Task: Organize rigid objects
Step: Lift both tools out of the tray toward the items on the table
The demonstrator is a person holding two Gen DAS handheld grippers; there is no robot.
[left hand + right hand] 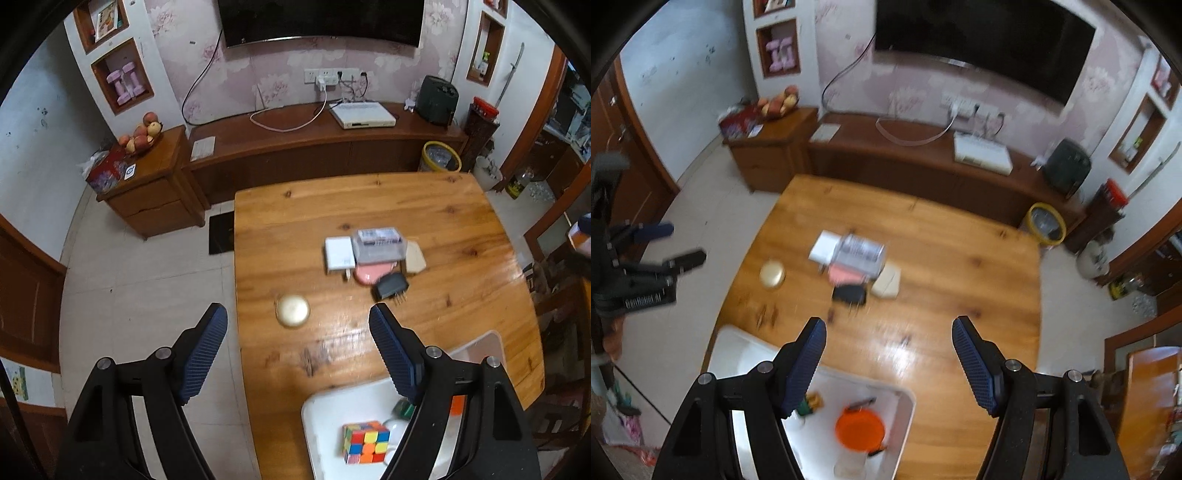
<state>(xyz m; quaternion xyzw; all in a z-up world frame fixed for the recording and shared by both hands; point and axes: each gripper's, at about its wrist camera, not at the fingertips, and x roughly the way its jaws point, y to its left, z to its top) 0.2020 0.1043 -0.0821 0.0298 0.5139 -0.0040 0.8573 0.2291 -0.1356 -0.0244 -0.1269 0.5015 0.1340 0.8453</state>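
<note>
A white tray point(317, 424) lies on the near end of the wooden table point(461, 236); it holds a colour cube point(365, 442). In the right wrist view the tray point(901, 402) holds an orange round lid point(859, 429) and a small green item point(809, 405). Mid-table is a cluster: a white box point(339, 254), a clear case point(378, 244), a pink flat item point(369, 275), a black adapter point(390, 286) and a beige block point(415, 257). A round gold tin point(293, 311) lies apart to the left. My left gripper point(297, 354) is open and empty above the table's near left edge. My right gripper point(888, 363) is open and empty above the tray's far side.
A wooden TV cabinet point(314, 147) with a white set-top box point(362, 115) runs along the far wall. A yellow bin point(441, 157) stands at the table's far right. A fruit bowl point(142, 136) sits on a side cabinet. Tiled floor lies left of the table.
</note>
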